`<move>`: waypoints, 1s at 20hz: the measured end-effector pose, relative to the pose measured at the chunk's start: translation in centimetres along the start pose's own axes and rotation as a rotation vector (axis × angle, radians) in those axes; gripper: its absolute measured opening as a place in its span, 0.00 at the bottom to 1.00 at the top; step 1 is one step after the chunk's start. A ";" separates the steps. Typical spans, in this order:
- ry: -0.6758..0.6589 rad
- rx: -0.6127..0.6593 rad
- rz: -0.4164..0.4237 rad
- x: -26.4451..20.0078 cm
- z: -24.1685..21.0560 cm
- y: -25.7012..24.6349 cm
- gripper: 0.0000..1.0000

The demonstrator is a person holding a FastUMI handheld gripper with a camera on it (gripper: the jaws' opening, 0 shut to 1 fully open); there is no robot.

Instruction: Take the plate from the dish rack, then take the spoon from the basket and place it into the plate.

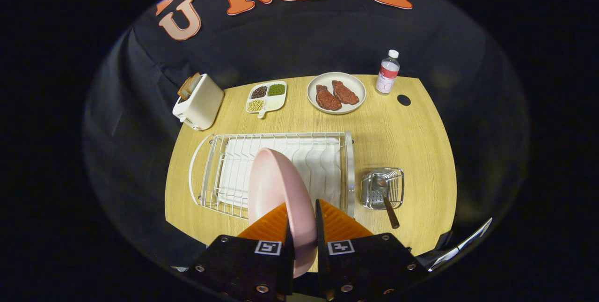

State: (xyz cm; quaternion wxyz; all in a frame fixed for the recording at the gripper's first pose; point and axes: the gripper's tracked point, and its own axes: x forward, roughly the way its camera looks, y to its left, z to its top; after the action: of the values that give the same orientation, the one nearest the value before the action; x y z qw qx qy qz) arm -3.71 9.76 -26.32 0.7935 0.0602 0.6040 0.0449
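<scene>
Gripper [302, 220] clamped on the pink plate [276, 185] above the dish rack [327, 152].

Both fingers press the plate's rim from either side, holding it on edge and tilted over the rack's near side. The spoon [386, 199] lies in the small metal basket [397, 178] beside the rack's right end, its handle sticking out toward the tabletop's [412, 143] near edge. Along the far edge stand a toaster [199, 103], a divided dish of beans [266, 97], a plate of meat [336, 92] and a bottle [387, 72].
</scene>
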 end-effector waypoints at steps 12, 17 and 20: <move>0.025 0.125 0.094 0.1 -11.6 -3.0 0.22; 0.044 0.148 0.078 0.8 -14.6 -4.1 0.22; 0.085 0.169 0.080 1.8 -16.8 -4.0 0.22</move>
State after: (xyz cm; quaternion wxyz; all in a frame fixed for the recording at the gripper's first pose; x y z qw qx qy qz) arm -19.40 6.78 -33.03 0.7568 0.1492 0.6358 0.0280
